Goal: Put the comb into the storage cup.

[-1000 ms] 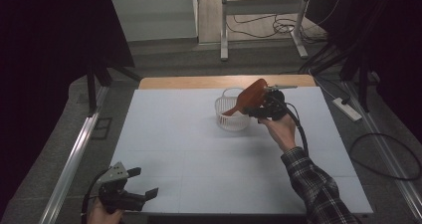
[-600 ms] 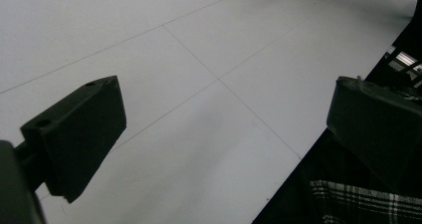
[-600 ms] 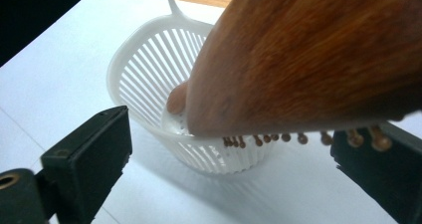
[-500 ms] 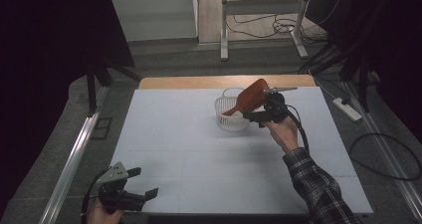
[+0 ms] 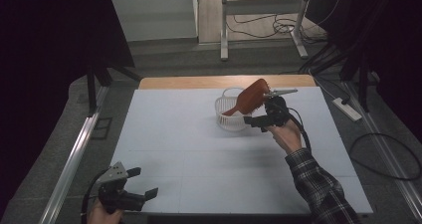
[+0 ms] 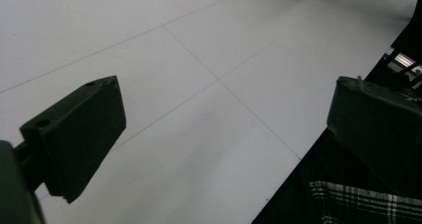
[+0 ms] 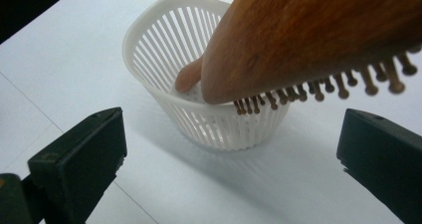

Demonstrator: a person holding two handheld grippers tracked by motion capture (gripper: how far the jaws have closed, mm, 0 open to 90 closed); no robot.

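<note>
Right gripper view: the wooden hairbrush (image 7: 318, 40) stands with its handle down in the white slatted basket (image 7: 164, 50), its head leaning out over the rim.
Right gripper (image 5: 262, 115): jaws have just been opening and are now wide apart, nothing between them; the brush is free.
Left gripper (image 5: 130, 186): jaws wide open and empty, at the near left corner of the table (image 5: 164, 134).
Basket place: near the far edge of the table, a little right of middle.
Risk 1: the heavy head may tip the light basket over.
Risk 2: the withdrawing right jaws may catch the bristles and pull the brush out.
</note>
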